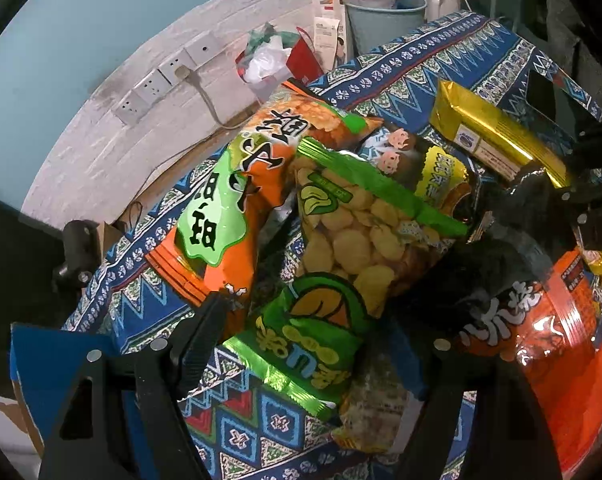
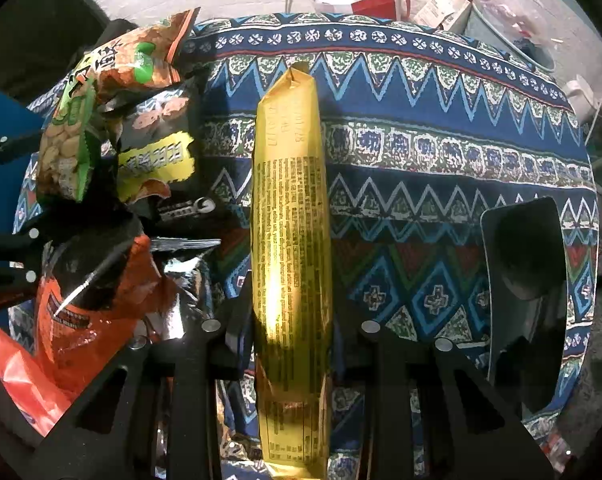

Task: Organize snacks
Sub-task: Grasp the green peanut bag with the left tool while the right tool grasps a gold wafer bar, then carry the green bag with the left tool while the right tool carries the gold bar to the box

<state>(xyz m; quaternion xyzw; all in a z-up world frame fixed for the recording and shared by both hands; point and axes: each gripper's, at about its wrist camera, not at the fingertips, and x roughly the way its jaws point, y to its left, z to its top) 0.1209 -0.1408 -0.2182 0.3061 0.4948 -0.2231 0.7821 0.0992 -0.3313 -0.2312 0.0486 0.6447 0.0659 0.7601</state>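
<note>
Right wrist view shows the patterned blue cloth (image 2: 441, 152) spread widest, a snack heap (image 2: 113, 152) on its left part, my right claw (image 2: 291, 344) clamped on the gold packet (image 2: 289, 240) lying on it, while my left claw (image 1: 321, 344) hangs wide over that heap.

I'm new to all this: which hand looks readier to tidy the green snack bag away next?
The left, probably. The left gripper is open right over the green snack bag, while the right gripper is shut on the gold packet, so it would have to set that down first.
</note>
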